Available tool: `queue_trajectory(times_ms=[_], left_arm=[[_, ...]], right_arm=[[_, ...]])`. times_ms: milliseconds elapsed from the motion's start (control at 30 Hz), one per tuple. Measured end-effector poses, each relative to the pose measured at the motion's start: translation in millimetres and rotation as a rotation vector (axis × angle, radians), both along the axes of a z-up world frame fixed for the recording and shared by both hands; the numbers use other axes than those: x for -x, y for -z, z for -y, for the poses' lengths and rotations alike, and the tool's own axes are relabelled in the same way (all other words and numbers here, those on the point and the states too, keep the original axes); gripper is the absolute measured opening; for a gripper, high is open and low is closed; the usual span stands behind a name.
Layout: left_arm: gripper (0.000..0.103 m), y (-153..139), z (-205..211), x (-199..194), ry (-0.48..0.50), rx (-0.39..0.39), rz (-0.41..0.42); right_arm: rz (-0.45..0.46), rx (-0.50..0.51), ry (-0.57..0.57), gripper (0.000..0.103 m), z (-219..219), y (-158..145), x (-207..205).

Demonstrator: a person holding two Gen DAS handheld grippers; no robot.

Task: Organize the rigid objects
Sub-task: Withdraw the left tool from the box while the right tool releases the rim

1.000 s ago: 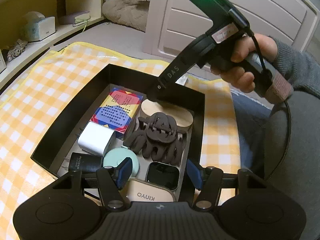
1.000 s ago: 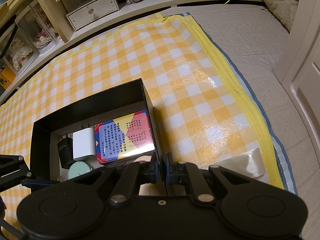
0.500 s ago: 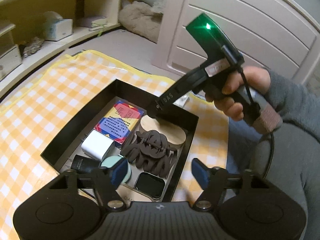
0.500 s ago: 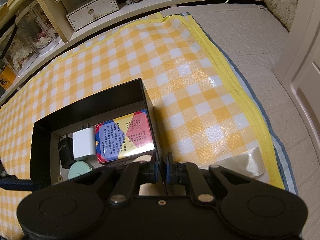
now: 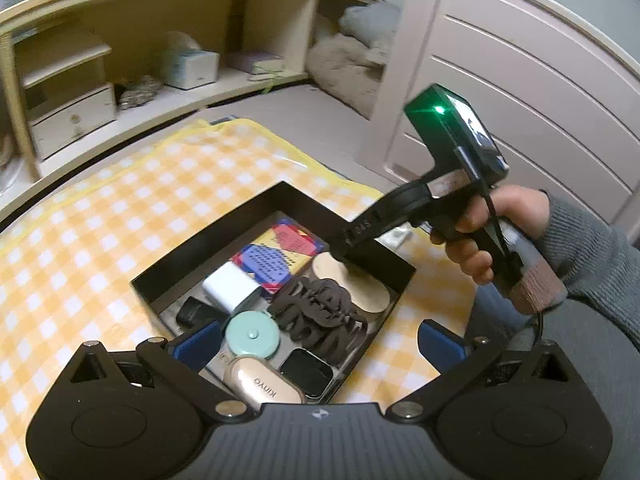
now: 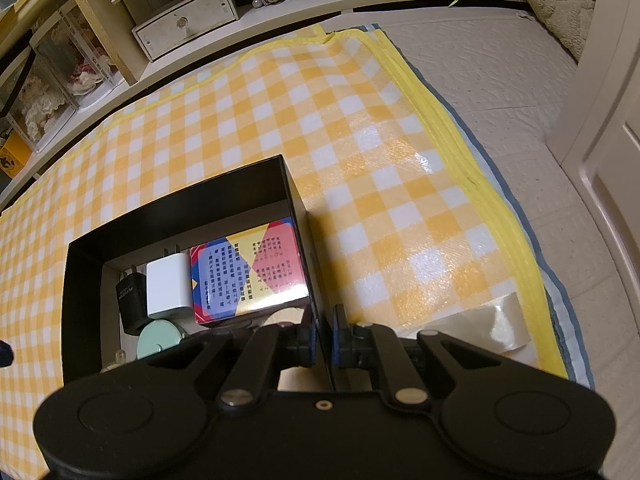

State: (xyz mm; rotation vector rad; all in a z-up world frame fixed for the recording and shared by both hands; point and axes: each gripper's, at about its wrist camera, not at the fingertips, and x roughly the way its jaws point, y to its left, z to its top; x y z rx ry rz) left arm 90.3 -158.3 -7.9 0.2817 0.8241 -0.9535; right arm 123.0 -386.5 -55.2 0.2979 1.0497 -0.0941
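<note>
A black box (image 5: 316, 204) on the yellow checked mat holds a colourful card box (image 5: 276, 256), a white charger (image 5: 232, 290), a brown hair claw (image 5: 320, 316), a mint round case (image 5: 252, 334), a wooden oval (image 5: 360, 288), a black screen (image 5: 306, 372) and a beige "kinyo" case (image 5: 264, 384). My left gripper (image 5: 320, 344) hovers over the box's near end. Its jaws are opening wide and press on nothing. My right gripper (image 6: 323, 340) is shut on the box's (image 6: 176, 204) right wall beside the card box (image 6: 248, 272). A hand holds that gripper (image 5: 346, 242).
The checked mat (image 6: 360, 120) lies on a pale floor. A strip of tape (image 6: 492, 328) fixes its corner. Low shelves with a small drawer unit (image 6: 184, 20) run along the far side. A white panelled door (image 5: 520, 100) stands to the right, with a fluffy cushion (image 5: 344, 64) beside it.
My left gripper has lifted and drawn back from the box, and its jaws have spread much wider. The right gripper has stayed clamped on the box wall.
</note>
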Motion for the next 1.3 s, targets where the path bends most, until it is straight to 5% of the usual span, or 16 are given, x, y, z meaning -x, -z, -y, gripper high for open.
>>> queue_trajectory(times_ms=[700, 900, 1300], left_arm=[[0.103, -13, -40, 16, -0.392, -0.007, -0.007], [0.103, -12, -51, 18, -0.446, 0.023, -0.018], [0.103, -17, -60, 31, -0.475, 0.021, 0.049]], right_arm=[[0.016, 0.042, 0.006, 0.011, -4, -7, 7], [0.091, 0.029, 0.023, 0.024, -8, -33, 25], [0.23, 0.1, 0.01, 0.078, -33, -100, 84]])
